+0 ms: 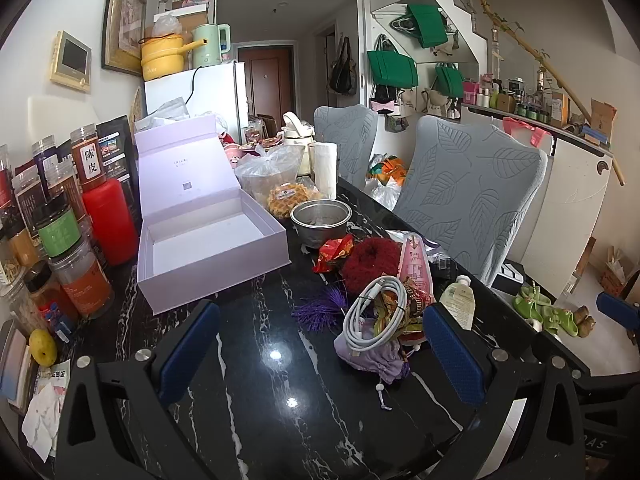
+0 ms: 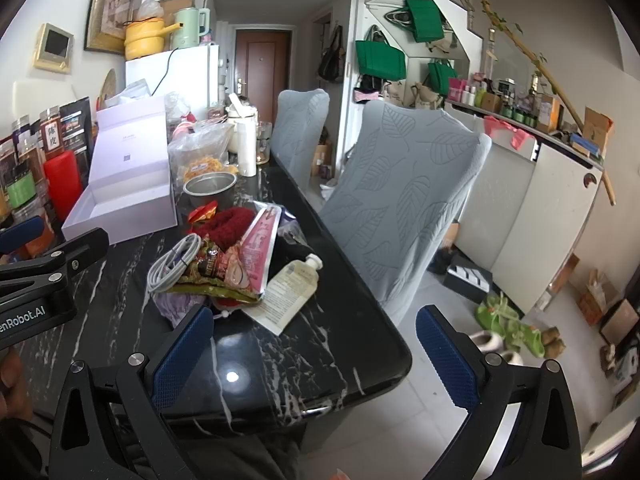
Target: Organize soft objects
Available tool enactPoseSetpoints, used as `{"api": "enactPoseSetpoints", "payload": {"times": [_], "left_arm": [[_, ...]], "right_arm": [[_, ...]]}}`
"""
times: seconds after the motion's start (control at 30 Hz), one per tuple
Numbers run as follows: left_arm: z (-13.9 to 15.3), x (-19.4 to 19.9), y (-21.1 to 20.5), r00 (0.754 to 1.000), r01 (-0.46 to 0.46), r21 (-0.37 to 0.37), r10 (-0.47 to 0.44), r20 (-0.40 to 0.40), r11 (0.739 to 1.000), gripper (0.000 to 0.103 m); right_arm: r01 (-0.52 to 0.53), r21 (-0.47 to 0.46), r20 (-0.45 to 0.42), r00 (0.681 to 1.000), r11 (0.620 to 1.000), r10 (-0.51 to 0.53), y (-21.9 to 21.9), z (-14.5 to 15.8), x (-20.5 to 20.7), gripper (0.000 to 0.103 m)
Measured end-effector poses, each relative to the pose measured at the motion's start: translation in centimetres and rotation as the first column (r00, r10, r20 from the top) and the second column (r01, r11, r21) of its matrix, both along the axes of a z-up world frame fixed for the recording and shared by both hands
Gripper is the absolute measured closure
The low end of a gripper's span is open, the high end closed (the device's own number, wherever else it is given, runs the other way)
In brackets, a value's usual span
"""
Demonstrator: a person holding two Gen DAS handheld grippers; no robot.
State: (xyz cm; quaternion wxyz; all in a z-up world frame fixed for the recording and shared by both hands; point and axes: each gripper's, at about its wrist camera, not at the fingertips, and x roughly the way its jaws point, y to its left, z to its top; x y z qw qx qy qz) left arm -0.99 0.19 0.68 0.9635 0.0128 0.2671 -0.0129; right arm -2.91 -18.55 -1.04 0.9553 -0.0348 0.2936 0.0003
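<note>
A pile of small things lies on the black marble table (image 1: 256, 360): a red fuzzy ball (image 1: 370, 262), a purple tassel (image 1: 322, 306), a lilac drawstring pouch (image 1: 370, 358), a coiled white cable (image 1: 374, 310), snack wrappers (image 1: 406, 306), a pink pouch (image 1: 416, 260) and a cream tube (image 1: 460, 300). An open lilac box (image 1: 208, 236) stands empty to the left. My left gripper (image 1: 320, 352) is open, just short of the pile. My right gripper (image 2: 316, 354) is open over the table's near right corner; the pile (image 2: 224, 256) lies ahead and left.
Spice jars (image 1: 60, 240) and a red bottle (image 1: 110, 220) line the left edge. A steel bowl (image 1: 320, 216), bagged snacks (image 1: 276, 176) and a paper roll (image 1: 326, 170) stand behind the box. Two grey chairs (image 1: 468, 196) flank the right side.
</note>
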Motion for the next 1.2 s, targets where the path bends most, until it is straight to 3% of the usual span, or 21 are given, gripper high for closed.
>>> {"api": "enactPoseSetpoints", "payload": {"times": [1.2], "left_arm": [[0.06, -0.10, 0.10, 1.000, 0.006, -0.004, -0.006, -0.007, 1.000, 0.000]], "right_arm": [[-0.005, -0.009, -0.001, 1.000, 1.000, 0.005, 0.51, 0.06, -0.07, 0.000]]}}
